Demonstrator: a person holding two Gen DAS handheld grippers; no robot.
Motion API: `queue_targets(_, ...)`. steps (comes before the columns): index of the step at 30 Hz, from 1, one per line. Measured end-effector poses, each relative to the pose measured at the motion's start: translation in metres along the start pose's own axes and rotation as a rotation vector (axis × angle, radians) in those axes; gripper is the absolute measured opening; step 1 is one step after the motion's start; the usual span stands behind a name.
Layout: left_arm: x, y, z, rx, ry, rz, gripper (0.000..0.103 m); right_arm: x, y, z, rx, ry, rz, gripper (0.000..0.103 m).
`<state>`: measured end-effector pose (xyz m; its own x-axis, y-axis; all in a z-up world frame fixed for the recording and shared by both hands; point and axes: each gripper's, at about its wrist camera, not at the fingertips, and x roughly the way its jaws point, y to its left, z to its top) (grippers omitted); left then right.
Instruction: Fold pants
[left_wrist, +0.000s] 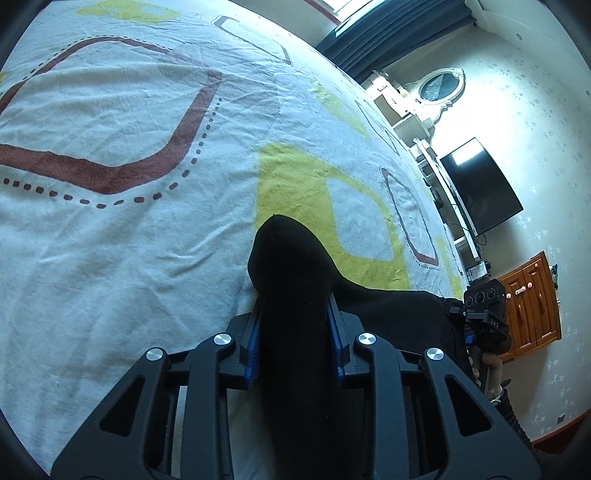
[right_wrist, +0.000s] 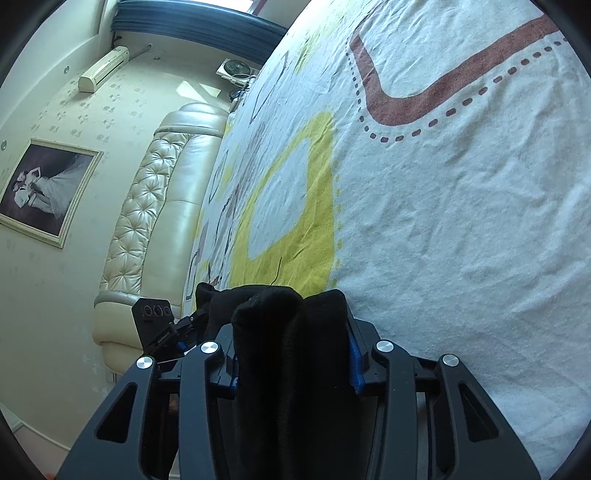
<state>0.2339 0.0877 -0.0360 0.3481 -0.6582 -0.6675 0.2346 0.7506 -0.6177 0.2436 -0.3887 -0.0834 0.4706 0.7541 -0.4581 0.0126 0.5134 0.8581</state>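
Note:
The black pants (left_wrist: 291, 266) lie bunched on a white bed sheet (left_wrist: 129, 258) printed with yellow and brown shapes. In the left wrist view my left gripper (left_wrist: 295, 321) is shut on a fold of the black cloth, which fills the gap between the blue pads (left_wrist: 253, 354) and sticks out past them. The cloth runs off to the right towards the other gripper's camera housing (left_wrist: 482, 295). In the right wrist view my right gripper (right_wrist: 291, 332) is shut on another thick bunch of the pants (right_wrist: 280, 314), just above the sheet (right_wrist: 443, 240). The left gripper's housing (right_wrist: 153, 314) shows close by on the left.
A dark TV (left_wrist: 476, 188), a wooden cabinet (left_wrist: 532, 310) and a white dresser with an oval mirror (left_wrist: 439, 86) stand past the bed's edge. A padded cream headboard (right_wrist: 166, 206), a framed picture (right_wrist: 48, 188) and an air conditioner (right_wrist: 103, 70) are on the other side.

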Motion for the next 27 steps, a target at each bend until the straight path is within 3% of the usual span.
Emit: queue_targets(27, 0.005, 0.015, 0.04, -0.051, -0.057, 0.052, 0.028, 0.03, 0.011, 0.044, -0.013, -0.02, -0.01, 0.041)
